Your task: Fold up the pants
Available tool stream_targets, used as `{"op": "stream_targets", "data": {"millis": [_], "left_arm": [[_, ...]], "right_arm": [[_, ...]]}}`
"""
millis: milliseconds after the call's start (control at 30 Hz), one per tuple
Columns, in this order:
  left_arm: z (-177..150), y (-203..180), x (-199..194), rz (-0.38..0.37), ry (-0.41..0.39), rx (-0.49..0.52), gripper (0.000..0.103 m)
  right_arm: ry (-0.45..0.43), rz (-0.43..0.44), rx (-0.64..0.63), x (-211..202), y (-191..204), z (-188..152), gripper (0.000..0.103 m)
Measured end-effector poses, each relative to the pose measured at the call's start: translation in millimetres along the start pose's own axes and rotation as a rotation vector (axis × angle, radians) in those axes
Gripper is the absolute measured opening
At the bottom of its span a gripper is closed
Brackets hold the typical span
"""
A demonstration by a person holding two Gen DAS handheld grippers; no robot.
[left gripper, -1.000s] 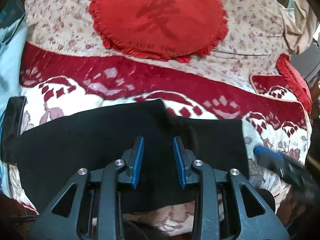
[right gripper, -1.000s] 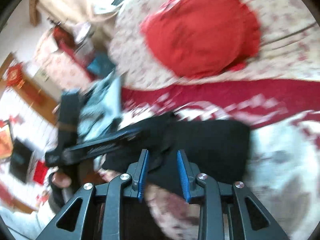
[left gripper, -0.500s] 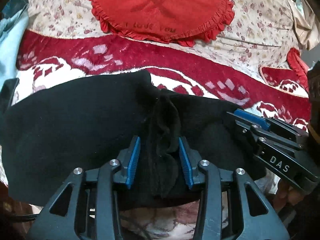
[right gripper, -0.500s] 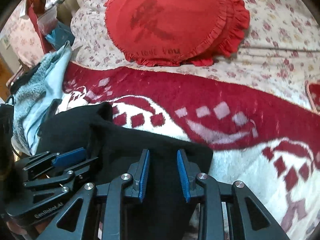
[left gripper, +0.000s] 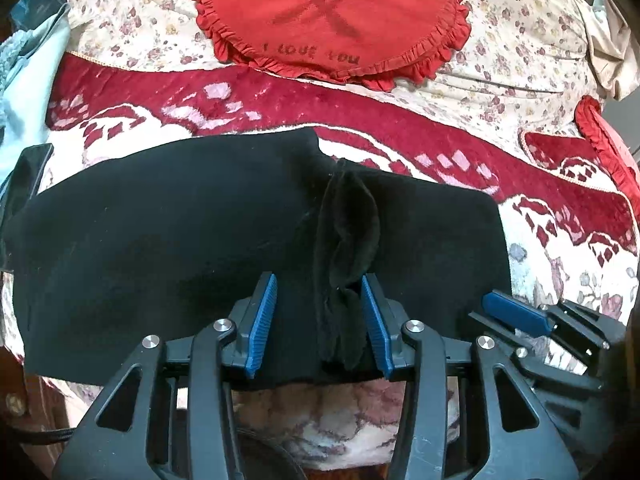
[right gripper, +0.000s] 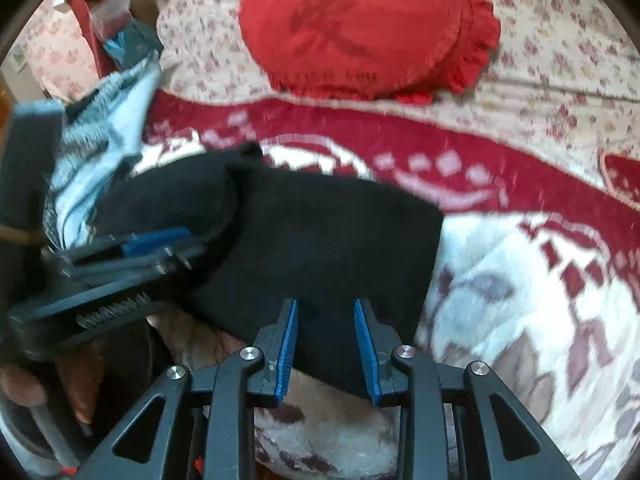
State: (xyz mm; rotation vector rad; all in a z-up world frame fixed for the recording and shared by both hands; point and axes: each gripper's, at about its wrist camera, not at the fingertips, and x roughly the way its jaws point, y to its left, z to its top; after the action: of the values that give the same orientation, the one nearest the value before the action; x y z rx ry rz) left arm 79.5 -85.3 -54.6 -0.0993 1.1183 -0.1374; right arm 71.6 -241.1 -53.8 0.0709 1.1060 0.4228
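Black pants [left gripper: 160, 232] lie folded in a wide band across the red and white blanket [left gripper: 280, 100]. My left gripper [left gripper: 319, 280] hovers low over their near edge, jaws opening. A raised ridge of black fabric [left gripper: 348, 240] stands between the pads, close to the right one, and the left pad is apart from it. My right gripper [right gripper: 325, 304] is open over the near edge of the pants' [right gripper: 328, 232] right end, with black fabric seen between its pads. Each gripper shows in the other's view: the right gripper [left gripper: 516, 312] and the left gripper [right gripper: 156, 238].
A round red ruffled cushion [left gripper: 328, 16] lies on the floral sheet [left gripper: 520, 52] behind the pants. A second red cushion [left gripper: 600, 136] sits at the right. Light blue clothing [left gripper: 24, 92] is piled at the left edge. A person's hand [right gripper: 24, 392] holds the left gripper.
The left gripper's jaws have spread apart and it has sunk toward the pants, with a ridge of fabric now between them. The right gripper has swung over the pants' right end.
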Motion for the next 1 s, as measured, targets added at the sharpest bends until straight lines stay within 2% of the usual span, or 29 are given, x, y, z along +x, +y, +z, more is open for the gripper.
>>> {"op": "stream_targets", "data": {"millis": [233,500,833,933,1000], "left_arm": [[-4.3,3.6,-4.9,0.0,-0.002,-0.009,0.043],[-7.4,6.6,-13.8,0.001,-0.01,-0.024,0.043],[-8.8,8.7,-12.1,0.001,-0.003,-0.024,0.043],[-8.4,10.2,-8.5,0.006,-0.004,-0.03,0.05],[-8.2,11.0,-5.9,0.01,-0.007,-0.03,0.051]], "right_arm": [[-0.001,0.024,0.012,-12.5,2.7,-9.1,0.028],[-0.055,0.034,0.028,-29.7,3.7,-4.8,0.028],[-0.042,0.003,-0.029,-5.5,18.4,19.7,0.029],[-0.024,-0.01,-0.034,5.5,15.3,25.3,0.03],[-0.005,-0.01,-0.028,15.5,10.3,29.1,0.031]]}}
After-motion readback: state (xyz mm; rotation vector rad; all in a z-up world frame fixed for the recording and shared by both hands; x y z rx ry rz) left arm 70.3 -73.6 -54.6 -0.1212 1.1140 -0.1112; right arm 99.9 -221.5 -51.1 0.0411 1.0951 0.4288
